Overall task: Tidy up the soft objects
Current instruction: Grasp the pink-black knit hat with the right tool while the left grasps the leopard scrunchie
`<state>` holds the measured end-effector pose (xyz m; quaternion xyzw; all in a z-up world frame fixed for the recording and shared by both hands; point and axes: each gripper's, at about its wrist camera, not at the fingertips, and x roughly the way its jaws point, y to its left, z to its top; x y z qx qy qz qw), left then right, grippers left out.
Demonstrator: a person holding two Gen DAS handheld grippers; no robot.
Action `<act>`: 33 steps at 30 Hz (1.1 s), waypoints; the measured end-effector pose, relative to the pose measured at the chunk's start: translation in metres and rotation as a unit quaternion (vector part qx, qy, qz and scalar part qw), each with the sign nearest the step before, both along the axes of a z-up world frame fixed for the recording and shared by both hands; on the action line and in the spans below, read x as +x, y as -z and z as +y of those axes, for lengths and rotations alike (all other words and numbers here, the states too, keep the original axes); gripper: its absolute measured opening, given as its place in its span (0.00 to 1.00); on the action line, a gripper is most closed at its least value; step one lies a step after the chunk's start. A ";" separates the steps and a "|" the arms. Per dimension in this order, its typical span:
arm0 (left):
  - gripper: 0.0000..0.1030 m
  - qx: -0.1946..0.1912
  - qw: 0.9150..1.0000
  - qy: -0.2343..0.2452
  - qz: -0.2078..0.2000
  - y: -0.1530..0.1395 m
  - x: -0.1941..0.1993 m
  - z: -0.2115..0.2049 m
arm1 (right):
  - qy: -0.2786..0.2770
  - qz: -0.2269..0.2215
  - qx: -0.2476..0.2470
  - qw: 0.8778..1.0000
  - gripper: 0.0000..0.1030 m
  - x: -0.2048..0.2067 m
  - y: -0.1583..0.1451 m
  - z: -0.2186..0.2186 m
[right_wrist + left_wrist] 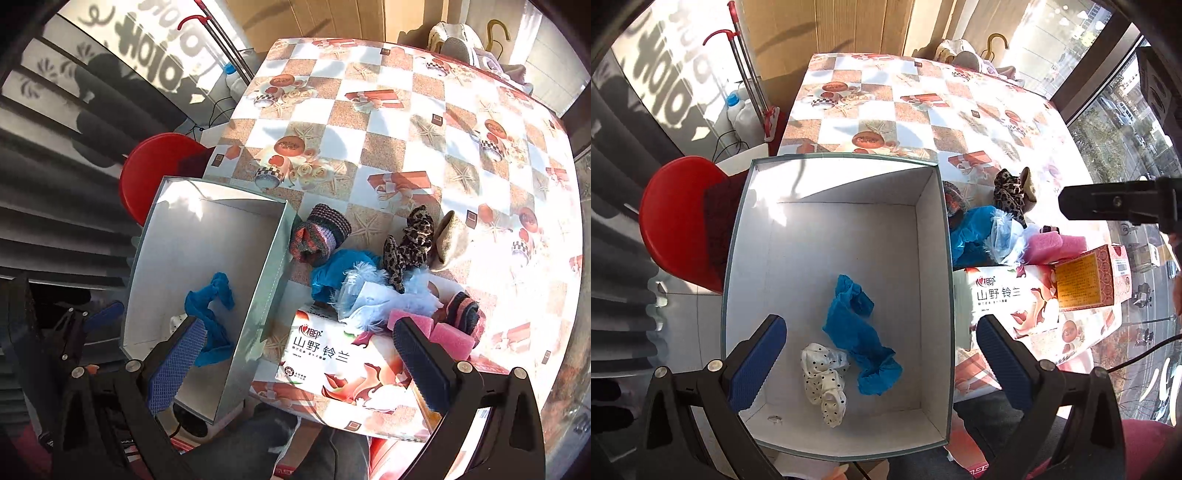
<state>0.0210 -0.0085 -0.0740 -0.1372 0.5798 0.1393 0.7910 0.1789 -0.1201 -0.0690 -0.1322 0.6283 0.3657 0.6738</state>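
A white open box [934, 236] [258, 280] stands at the table's left edge. In it lie a blue cloth [860, 332] [210, 314] and a white polka-dot cloth [823, 376]. My left gripper [881, 365] is open and empty above the box. My right gripper [299, 365] is open and empty above the tissue pack [332, 362]. Right of the box lie a striped knit piece [321, 232], a blue cloth [336, 269], a pale feathery piece [373, 295], a leopard-print scrunchie [406, 243], a beige hat [454, 236] and pink sponges [443, 332].
The table [388, 122] has a checkered cloth. A red stool [676, 221] stands left of the box. A small red carton [1089, 277] sits by the tissue pack. A mop [750, 81] leans at the back left. Windows lie to the right.
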 end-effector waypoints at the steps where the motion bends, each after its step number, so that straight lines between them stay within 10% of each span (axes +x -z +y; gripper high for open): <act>1: 1.00 0.002 1.000 0.012 0.000 -0.001 0.008 -0.004 | 0.015 -0.002 -0.002 1.000 1.00 0.011 -0.003 -0.012; 16: 1.00 0.025 0.985 0.157 0.059 0.039 0.168 -0.082 | 0.146 0.035 -0.060 0.987 1.00 0.125 0.039 -0.156; 33: 0.95 0.000 0.958 0.195 0.211 0.152 0.274 -0.093 | 0.004 0.195 -0.148 0.970 1.00 0.162 0.180 -0.106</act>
